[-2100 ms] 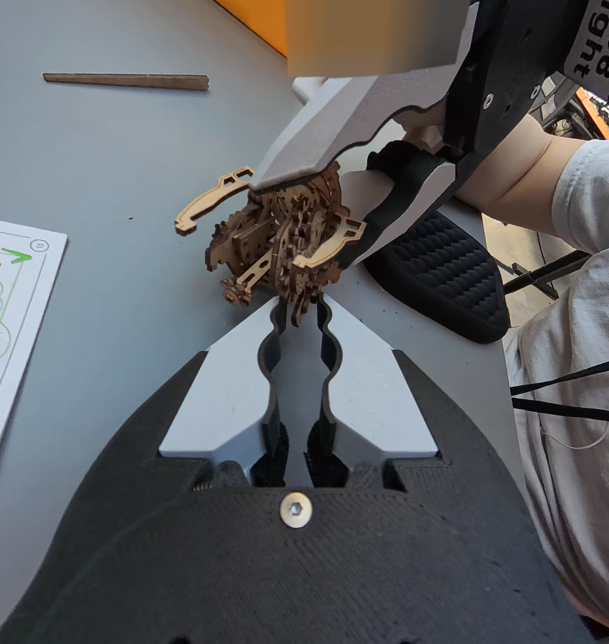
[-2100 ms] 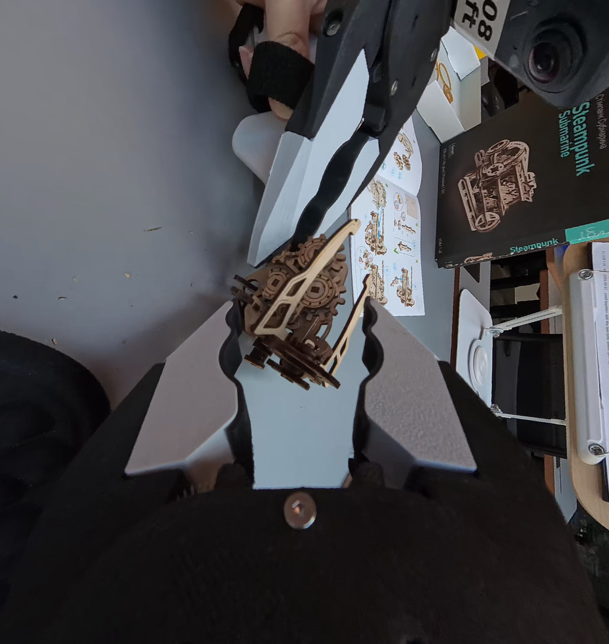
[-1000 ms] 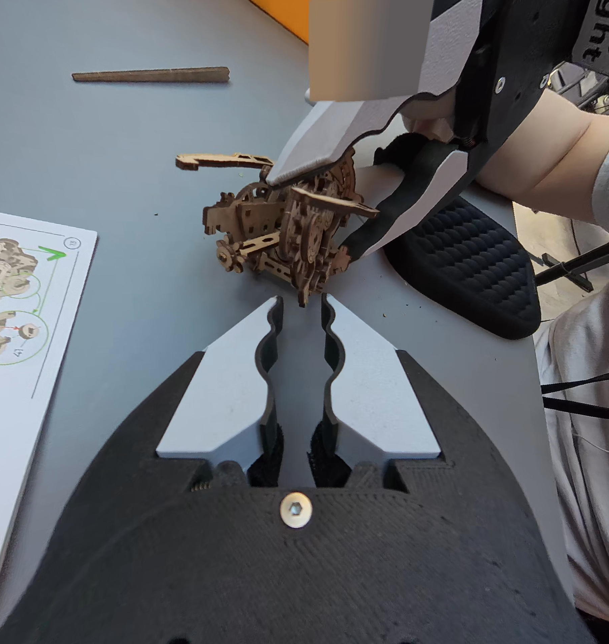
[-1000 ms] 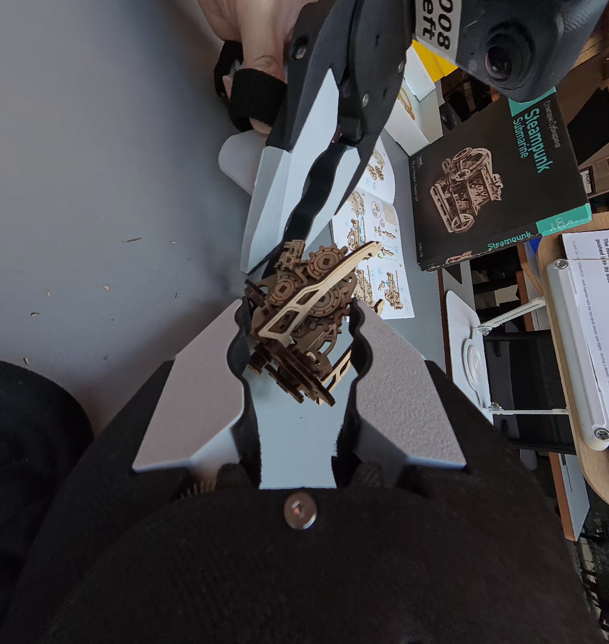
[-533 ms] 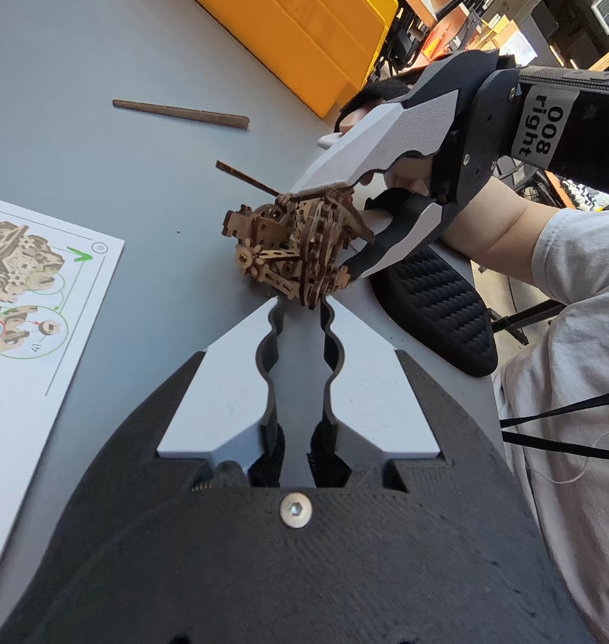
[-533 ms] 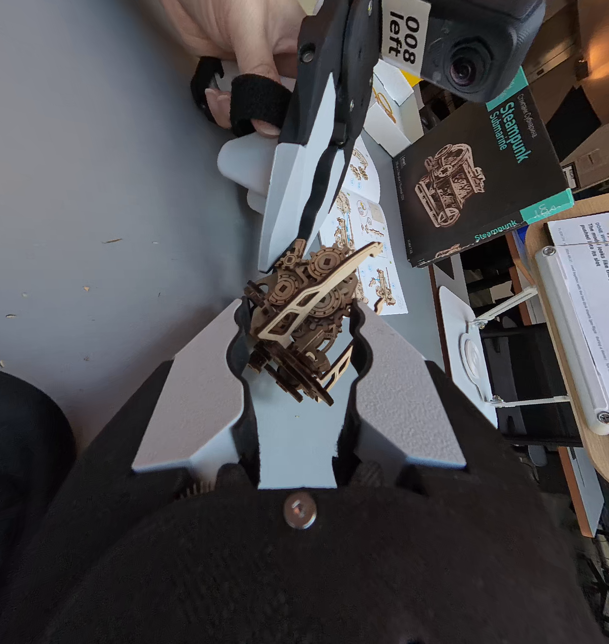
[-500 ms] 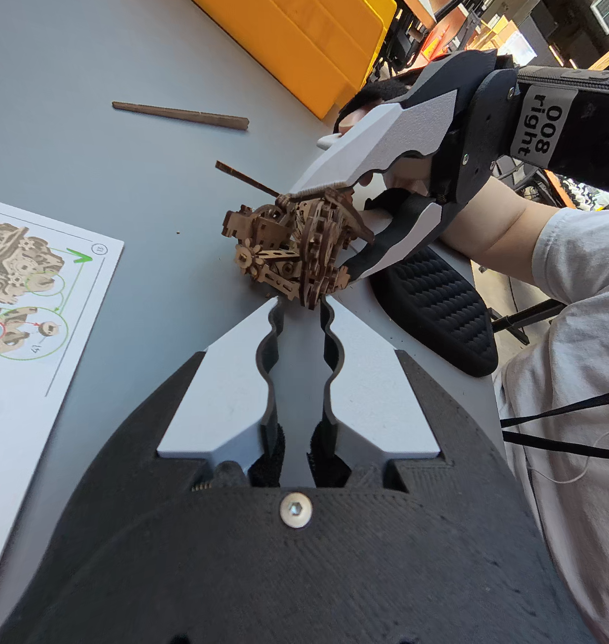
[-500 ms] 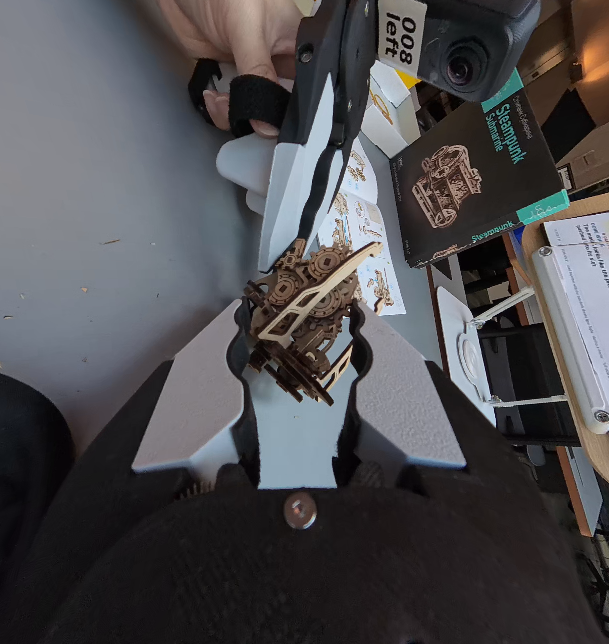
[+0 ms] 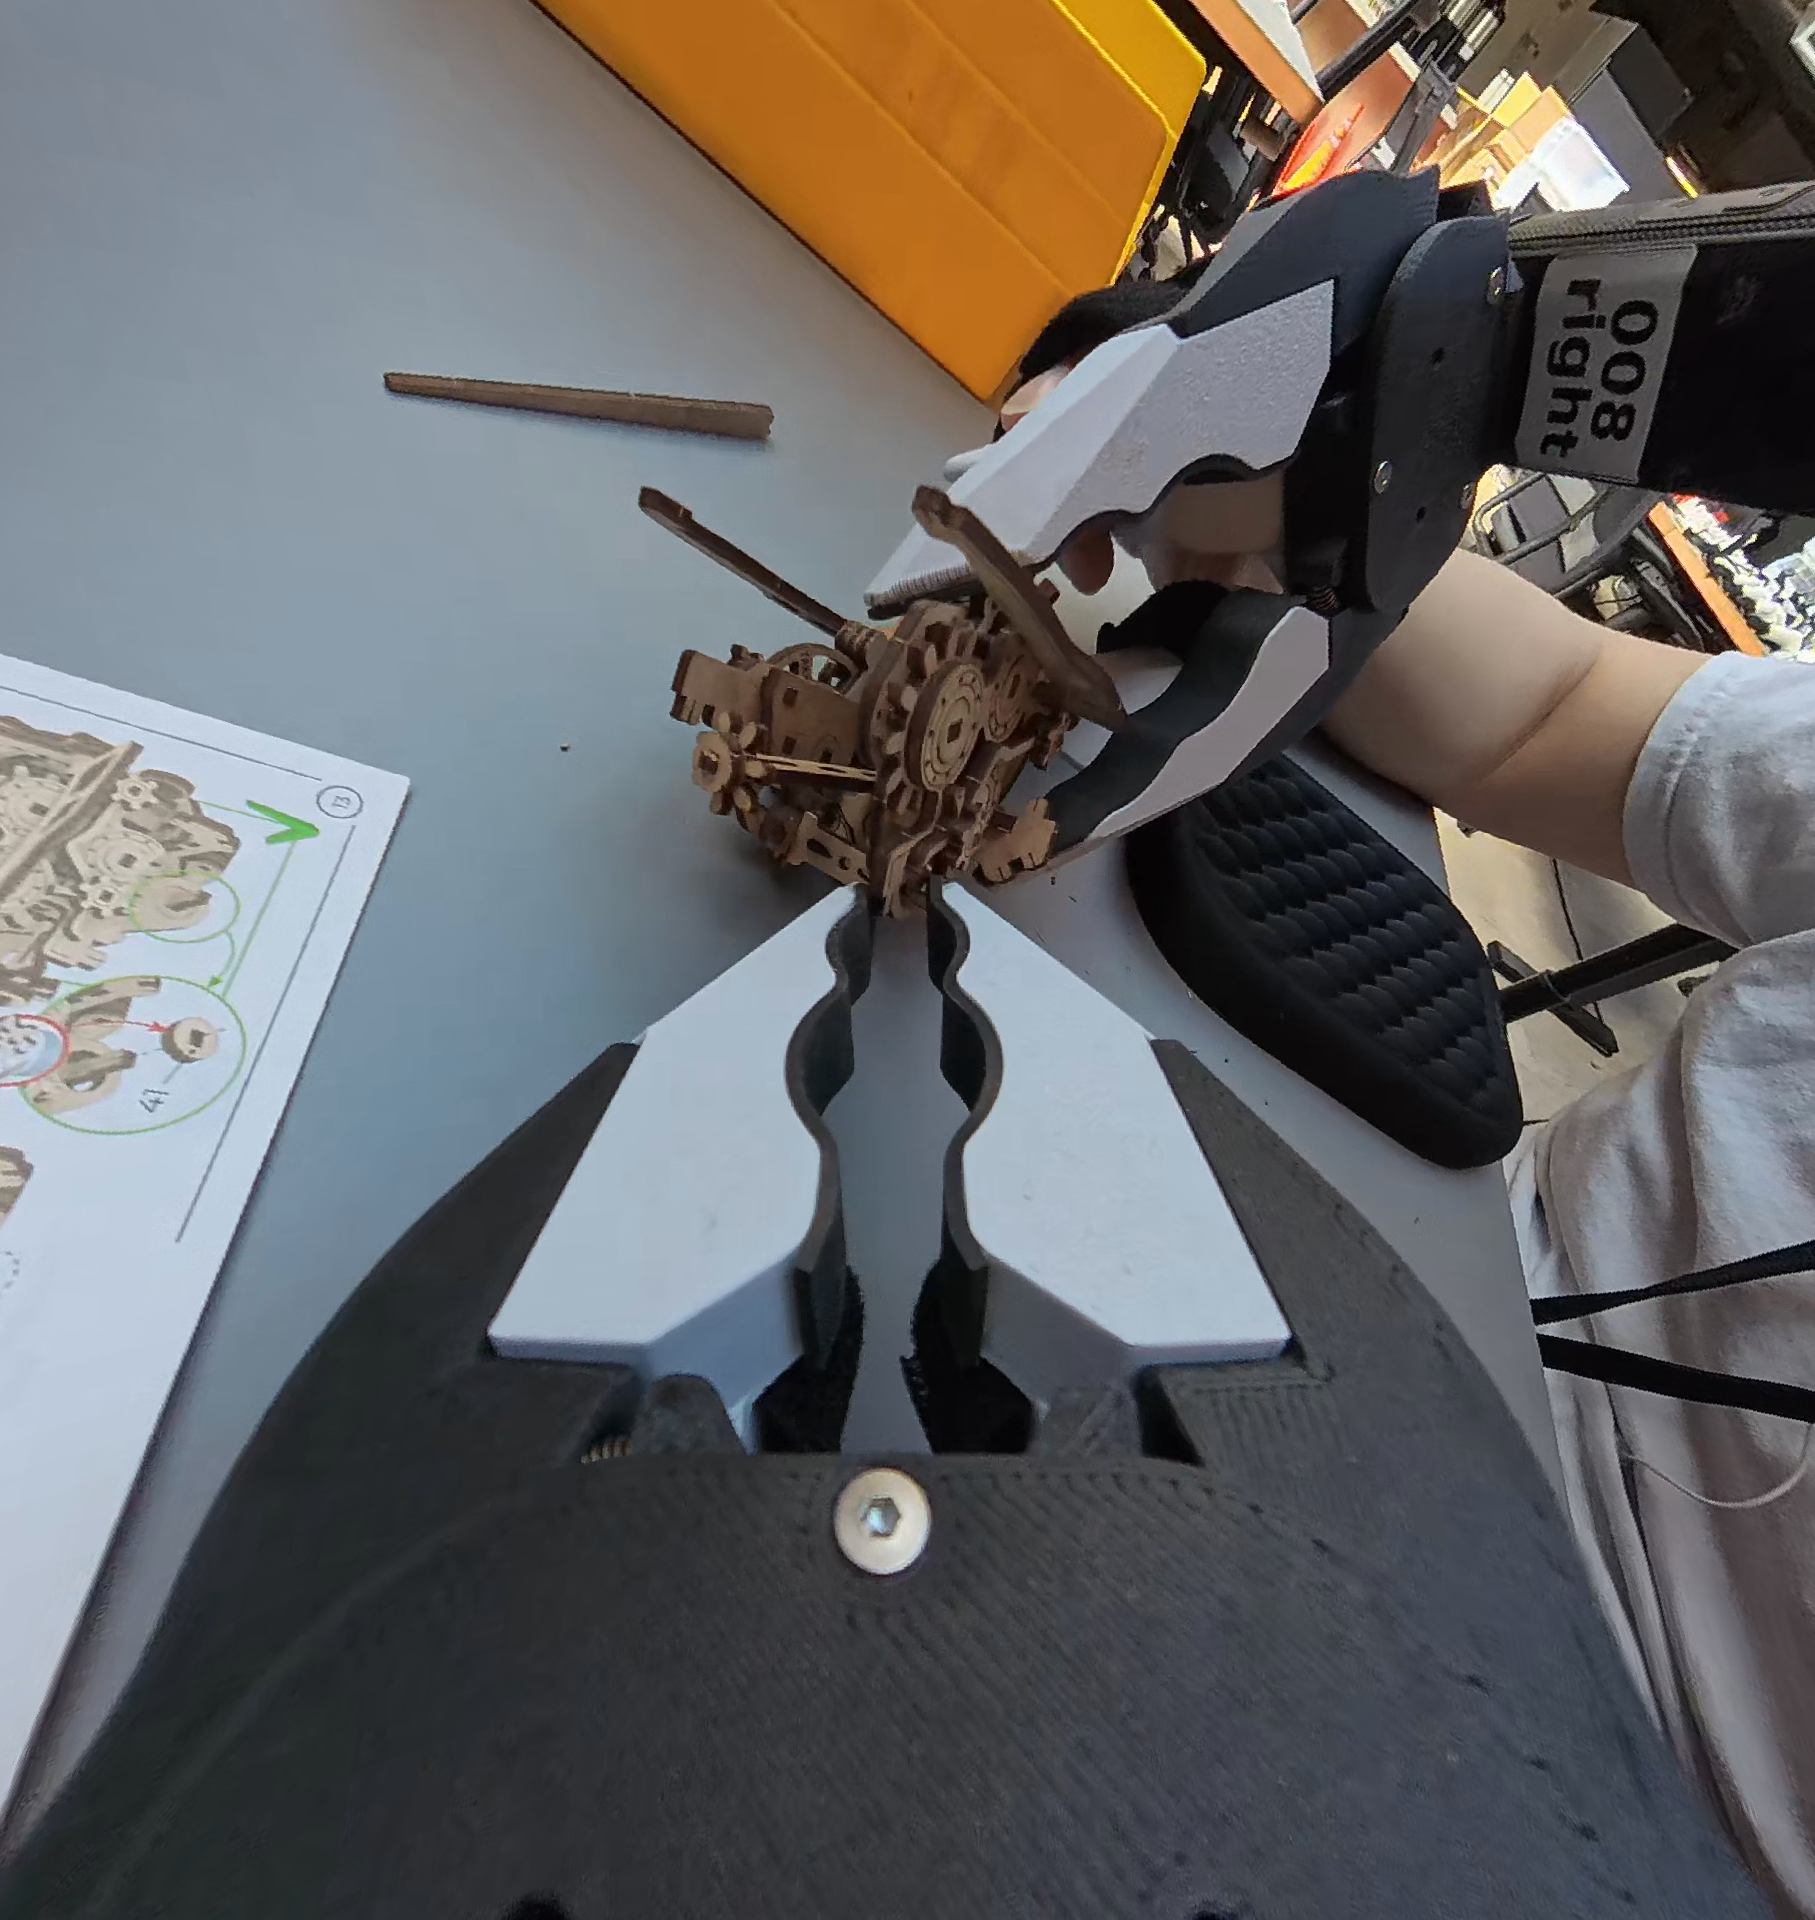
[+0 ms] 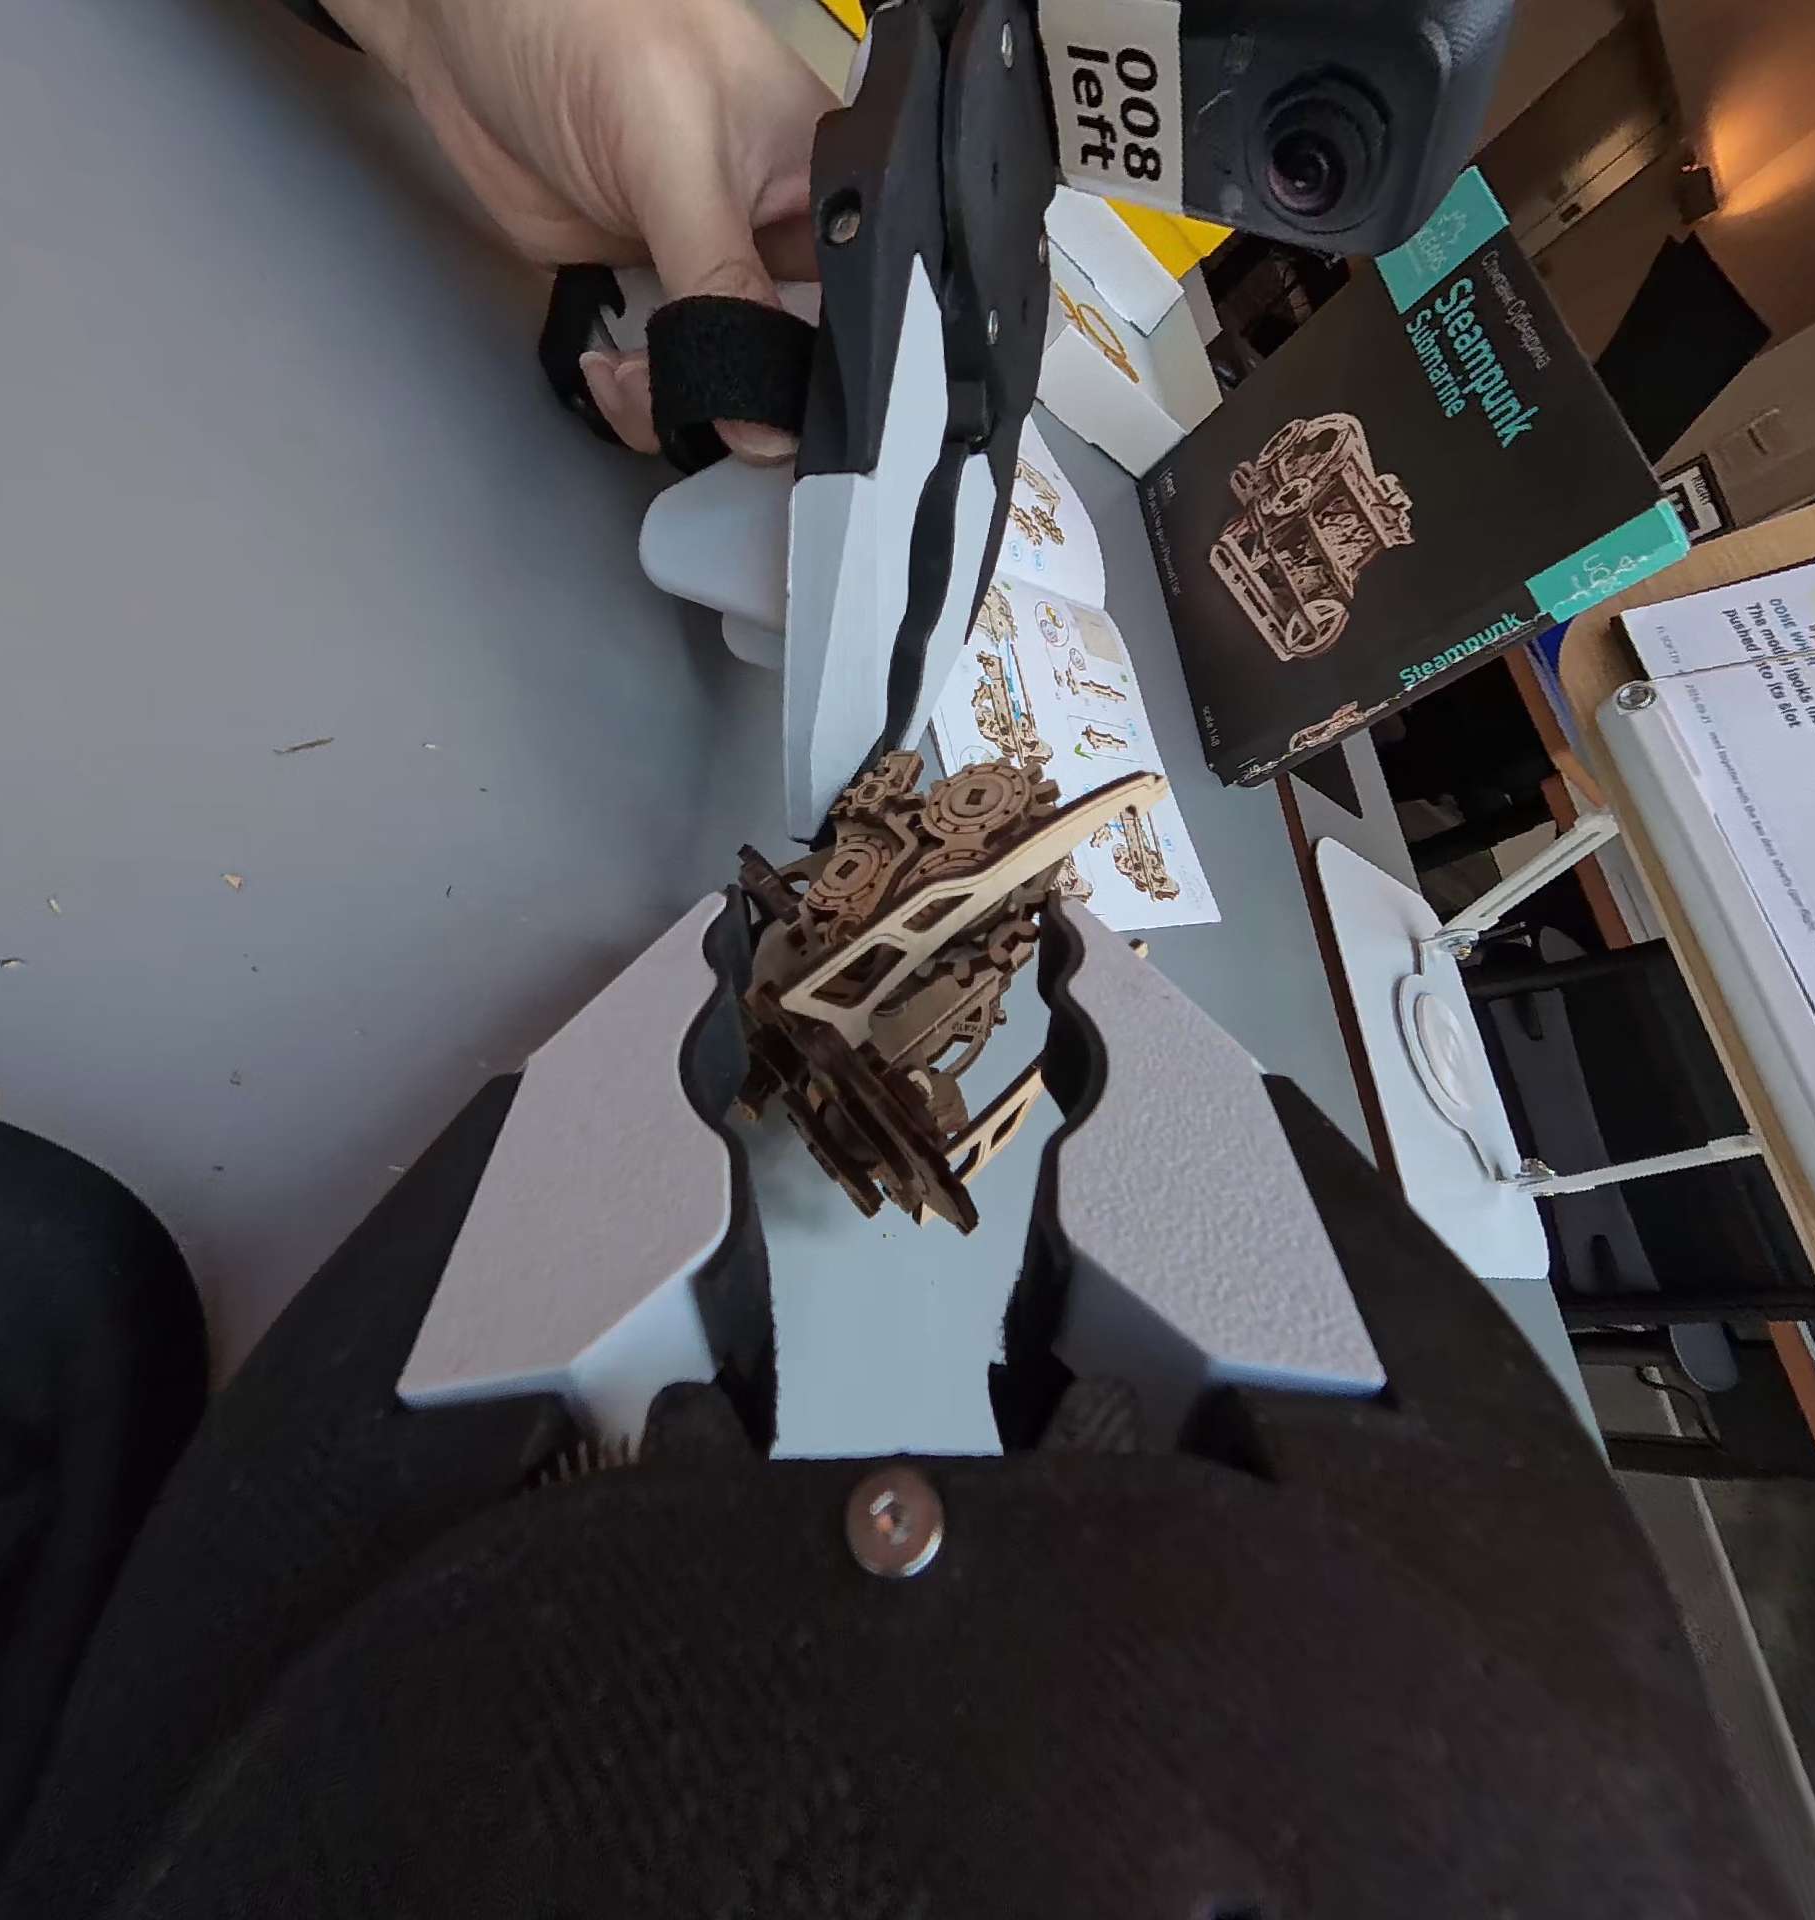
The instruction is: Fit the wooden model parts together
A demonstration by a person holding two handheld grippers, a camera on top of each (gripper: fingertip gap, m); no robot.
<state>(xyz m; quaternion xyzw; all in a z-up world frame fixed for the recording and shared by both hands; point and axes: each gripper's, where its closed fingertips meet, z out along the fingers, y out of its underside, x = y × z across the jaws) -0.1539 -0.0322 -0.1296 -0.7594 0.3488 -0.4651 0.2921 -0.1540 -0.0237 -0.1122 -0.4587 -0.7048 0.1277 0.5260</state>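
Observation:
The wooden model (image 9: pixel 882 758), a brown cluster of gears with pale curved arms, is held just above the grey table (image 9: pixel 259 312). My right gripper (image 10: pixel 887 920) is shut on it, one finger on each side of its body; it shows in the left wrist view (image 9: pixel 976 707) coming in from the upper right. My left gripper (image 9: pixel 898 909) is shut on the model's near edge, with the tips pinching a thin gear plate. In the right wrist view the left gripper (image 10: pixel 851 784) comes down from above onto the model (image 10: pixel 882 997).
A printed instruction sheet (image 9: pixel 103 935) lies at the left. A wooden stick (image 9: pixel 570 403) lies farther back, before a yellow bin (image 9: pixel 934 135). A black textured pad (image 9: pixel 1318 966) sits at the right table edge. A black box (image 10: pixel 1402 499) and a booklet (image 10: pixel 1069 748) lie beyond the model. My left and right fingertips are right by each other. The wooden stick (image 9: pixel 570 403) is about 15 cm from both grippers' fingertips.
The right gripper has turned and tilted the model, so its gear face now faces the left wrist camera. The left gripper's fingers have closed from a wider gap onto the model's edge.

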